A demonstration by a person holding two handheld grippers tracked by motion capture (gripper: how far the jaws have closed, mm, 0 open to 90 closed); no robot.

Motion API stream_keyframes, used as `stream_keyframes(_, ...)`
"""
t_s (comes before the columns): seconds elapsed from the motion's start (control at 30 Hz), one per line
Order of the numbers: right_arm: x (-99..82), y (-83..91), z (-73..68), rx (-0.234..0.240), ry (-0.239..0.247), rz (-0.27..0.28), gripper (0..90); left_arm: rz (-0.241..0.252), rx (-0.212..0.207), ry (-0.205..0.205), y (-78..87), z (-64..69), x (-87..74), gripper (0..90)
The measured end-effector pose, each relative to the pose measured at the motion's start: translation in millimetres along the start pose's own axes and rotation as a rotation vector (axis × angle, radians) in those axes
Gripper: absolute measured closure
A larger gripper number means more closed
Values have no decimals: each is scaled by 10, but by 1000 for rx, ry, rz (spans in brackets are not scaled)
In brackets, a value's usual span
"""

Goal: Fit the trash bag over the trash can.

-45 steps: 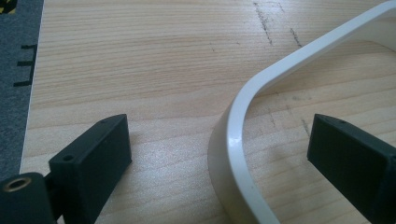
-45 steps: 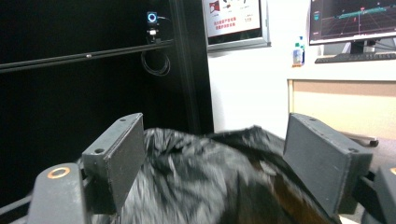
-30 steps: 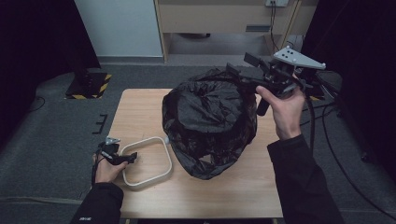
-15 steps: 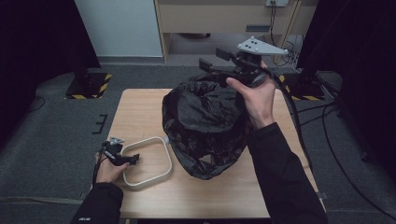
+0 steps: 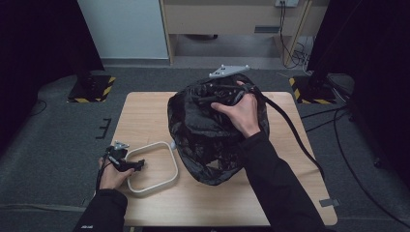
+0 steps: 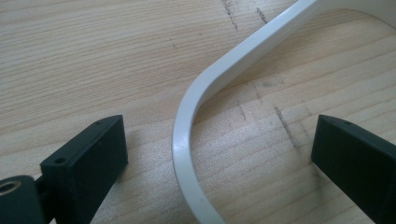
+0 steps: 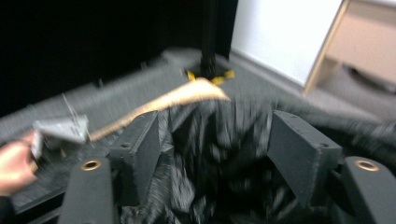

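Since a second ago, the right claw [image 5: 205, 94] has swung from two o'clock down onto the black bag [image 5: 212, 140] mid-tabletop [image 5: 145, 111], its jaws closing but still apart around crumpled plastic. At eight o'clock the left claw [image 5: 138, 165] straddles the white frame [image 5: 162, 166], jaws wide, likely steadying it.

I can read no text, label, brand or number anywhere from here. The nearest thing to a sign is the yellow-and-black hazard striping [image 5: 92, 92] on the floor plate beyond my left gripper [image 5: 126, 163], and a matching striped patch [image 5: 309, 92] out past my right gripper [image 5: 212, 94]; neither bears any wording.
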State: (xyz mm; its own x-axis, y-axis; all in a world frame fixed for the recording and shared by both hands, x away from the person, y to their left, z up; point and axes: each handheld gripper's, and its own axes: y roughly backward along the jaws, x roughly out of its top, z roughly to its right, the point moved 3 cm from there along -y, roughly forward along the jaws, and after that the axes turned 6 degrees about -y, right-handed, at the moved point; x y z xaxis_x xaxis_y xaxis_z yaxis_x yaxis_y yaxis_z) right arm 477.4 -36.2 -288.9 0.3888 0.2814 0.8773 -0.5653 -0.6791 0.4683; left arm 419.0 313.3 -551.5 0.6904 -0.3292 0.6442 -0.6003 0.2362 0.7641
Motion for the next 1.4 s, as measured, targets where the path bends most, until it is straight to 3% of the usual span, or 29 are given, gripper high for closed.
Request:
stream_keyframes(0.23, -153, -151, -17, -11, 2, -122, 182, 2, -1, 1, 1, 1, -2, 29)
stream_keyframes(0.57, -283, -267, 22, -23, -50, -237, 140, 1, -1, 0, 0, 1, -1, 29)
stream_keyframes(0.7, -272, -255, 21, -20, -64, -233, 157, 0, -1, -2, -1, 2, 0, 28)
stream_keyframes(0.83, -233, -205, 21, -25, -54, -182, 160, 2, -4, -3, -5, 2, 0, 22)
stream_keyframes(0.87, -191, -147, 16, -27, -54, -127, 155, 4, -4, -3, -6, 3, 0, 20)
stream_keyframes(0.93, -175, -126, 14, -29, -59, -109, 149, 5, -6, -4, -8, 3, -2, 12)
stream_keyframes(0.97, -124, -62, 21, -49, -54, -44, 148, 5, -8, -5, -10, 6, -3, 8)
stream_keyframes(1.0, -108, -39, 19, -56, -53, -31, 153, 7, -8, -5, -11, 7, -3, 7)
stream_keyframes(1.07, -63, 16, 16, -69, -52, 11, 214, 8, -11, -5, -13, 12, -5, 1)
stream_keyframes(1.13, -31, 64, 2, -73, -57, 44, 410, 8, -11, -6, -14, 13, -5, 0)
stream_keyframes(1.17, -15, 90, -16, -69, -54, 69, 557, 6, -10, -10, -13, 13, -4, 0)
stream_keyframes(1.23, -8, 92, -45, -64, -49, 72, 698, 4, -9, -11, -14, 14, -3, 0)
stream_keyframes(1.33, -15, 64, -74, -65, -44, 51, 755, 5, -10, -11, -14, 13, -4, 0)
stream_keyframes(1.4, -50, -24, -90, -39, -45, -11, 770, 5, -10, -11, -14, 13, -4, 0)
